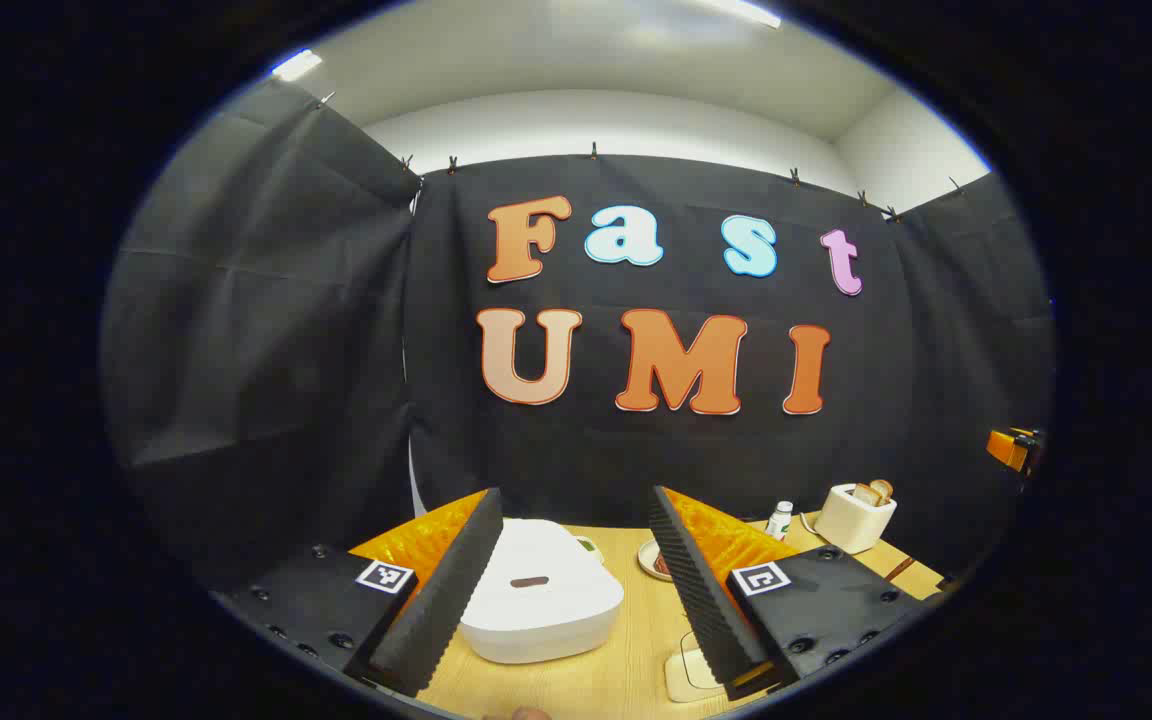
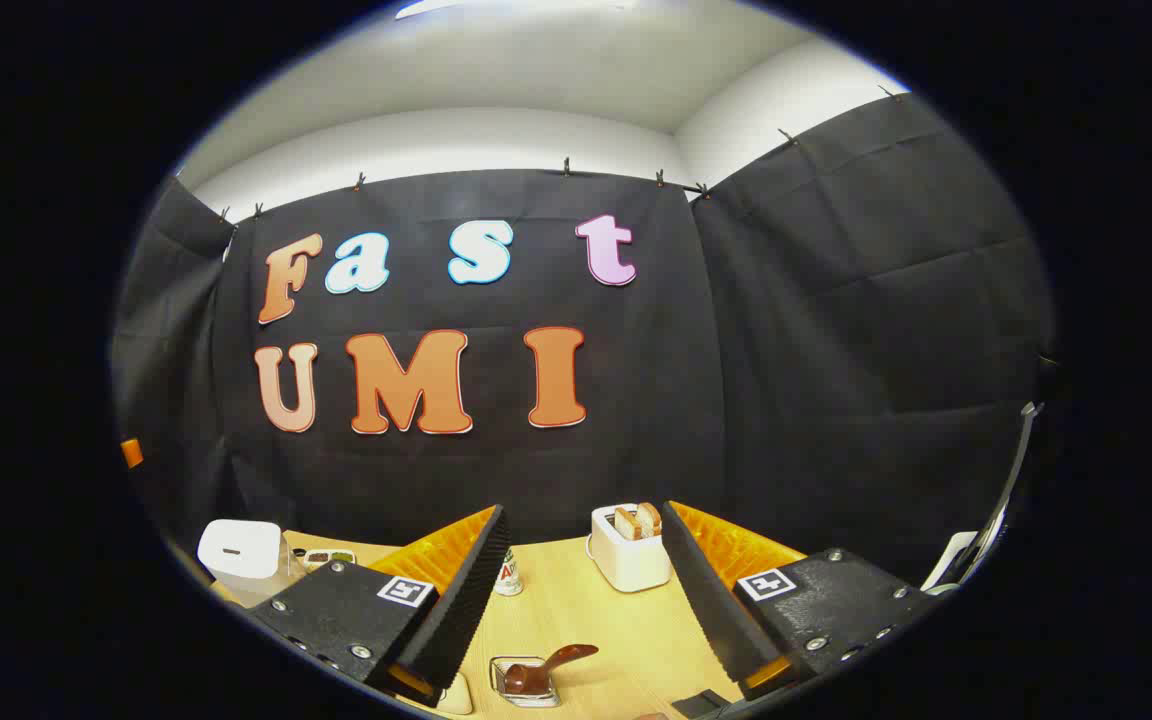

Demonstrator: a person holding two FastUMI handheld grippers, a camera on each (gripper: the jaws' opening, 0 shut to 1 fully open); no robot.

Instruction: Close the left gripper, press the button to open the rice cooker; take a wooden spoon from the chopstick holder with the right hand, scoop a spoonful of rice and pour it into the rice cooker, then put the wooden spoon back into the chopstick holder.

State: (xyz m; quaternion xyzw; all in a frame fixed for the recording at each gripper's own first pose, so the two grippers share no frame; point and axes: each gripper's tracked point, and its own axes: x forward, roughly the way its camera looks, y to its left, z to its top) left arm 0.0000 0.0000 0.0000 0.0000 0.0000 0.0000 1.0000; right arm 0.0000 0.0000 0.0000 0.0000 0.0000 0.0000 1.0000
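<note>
Nothing's done yet: cooker (image 1: 539,592) lid down, both claws, left (image 1: 576,575) and right (image 2: 584,590), spread wide, spoon (image 2: 546,667) untouched.

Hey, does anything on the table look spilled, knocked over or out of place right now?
Nothing stands out. The rice cooker sits flat with its lid shut, the toaster stands upright with bread in it, and the wooden spoon rests in its holder. No spills show.

One rice cooker (image 1: 541,595) is sitting between the left hand-held gripper's fingers; one toaster (image 2: 630,548), one small bottle (image 2: 507,574) and one wooden spoon (image 2: 548,665) are lying between the right's.
</note>
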